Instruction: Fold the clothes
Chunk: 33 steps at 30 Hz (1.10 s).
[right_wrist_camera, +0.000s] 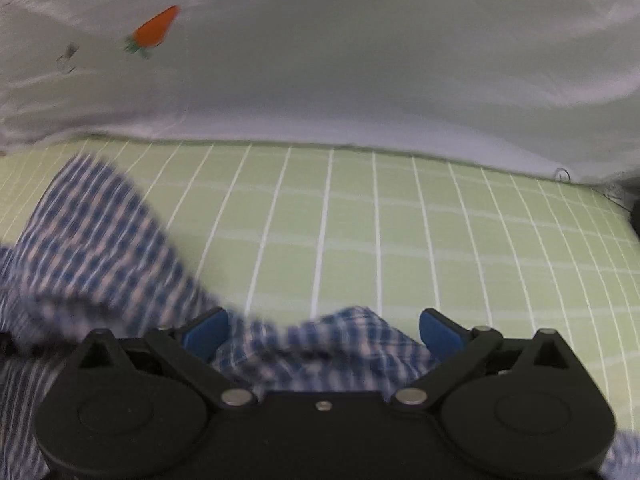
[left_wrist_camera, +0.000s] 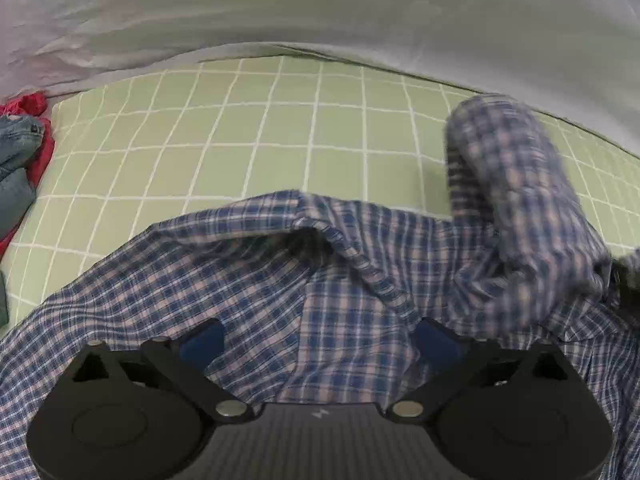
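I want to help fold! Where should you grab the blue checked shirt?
Probably the blue and white checked cotton shirt is best gripped at its raised folded ridge. That fold stands up off the green grid sheet, so a finger can slide down either side, coming from the near edge. Both the left gripper and right gripper are open over the cloth.

The shirt (left_wrist_camera: 248, 280) lies on the bed (left_wrist_camera: 280, 140), at the near side. Its sleeve (left_wrist_camera: 516, 184) sticks up on the right in the left wrist view. A quilt (left_wrist_camera: 320, 20) lies behind, along the far edge of the bed. At the far left, jeans (left_wrist_camera: 16, 168) lie on a cloth (left_wrist_camera: 38, 152). The left tongs (left_wrist_camera: 316, 344) sit over the shirt, with shirt between the fingers. The right tongs (right_wrist_camera: 324, 334) sit at the shirt's right edge (right_wrist_camera: 352, 332), with bare bed ahead and to the right.
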Available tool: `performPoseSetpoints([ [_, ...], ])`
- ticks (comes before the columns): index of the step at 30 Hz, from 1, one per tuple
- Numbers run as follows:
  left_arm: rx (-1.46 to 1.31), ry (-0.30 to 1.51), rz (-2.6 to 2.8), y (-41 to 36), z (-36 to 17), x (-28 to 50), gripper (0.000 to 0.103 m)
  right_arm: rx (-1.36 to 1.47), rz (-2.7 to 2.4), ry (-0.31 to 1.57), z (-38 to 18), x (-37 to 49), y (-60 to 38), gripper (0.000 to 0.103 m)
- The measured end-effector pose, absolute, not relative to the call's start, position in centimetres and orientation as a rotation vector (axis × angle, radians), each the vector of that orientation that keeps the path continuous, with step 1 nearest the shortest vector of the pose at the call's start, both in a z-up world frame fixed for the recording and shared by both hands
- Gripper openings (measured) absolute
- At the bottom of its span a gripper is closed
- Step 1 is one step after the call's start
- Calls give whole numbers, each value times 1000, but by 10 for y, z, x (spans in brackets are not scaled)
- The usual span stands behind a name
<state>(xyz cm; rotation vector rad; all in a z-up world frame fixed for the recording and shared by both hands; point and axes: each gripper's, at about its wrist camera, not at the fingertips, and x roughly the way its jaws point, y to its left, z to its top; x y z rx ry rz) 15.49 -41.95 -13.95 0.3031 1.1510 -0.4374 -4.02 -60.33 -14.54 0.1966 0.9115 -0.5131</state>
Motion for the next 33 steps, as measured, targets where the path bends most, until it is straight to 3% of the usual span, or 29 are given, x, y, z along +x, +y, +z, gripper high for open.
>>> performPoseSetpoints([
  [6, 318, 1146, -448, -417, -139, 151, 103, 191, -495, 922, -144, -68, -583, 103],
  [15, 317, 1150, -446, -418, -140, 154, 103, 76, -472, 878, -125, -37, -591, 102],
  [18, 317, 1150, -447, -419, -141, 155, 103, 93, -408, 866, -126, -20, -599, 94],
  [20, 318, 1152, -448, -419, -141, 155, 103, 147, -357, 896, -129, -15, -603, 75],
  [21, 319, 1152, -449, -419, -141, 156, 103, 184, -333, 909, -132, -13, -605, 71],
  [33, 324, 1163, -451, -421, -142, 158, 103, 289, -308, 899, -142, -36, -601, 67],
])
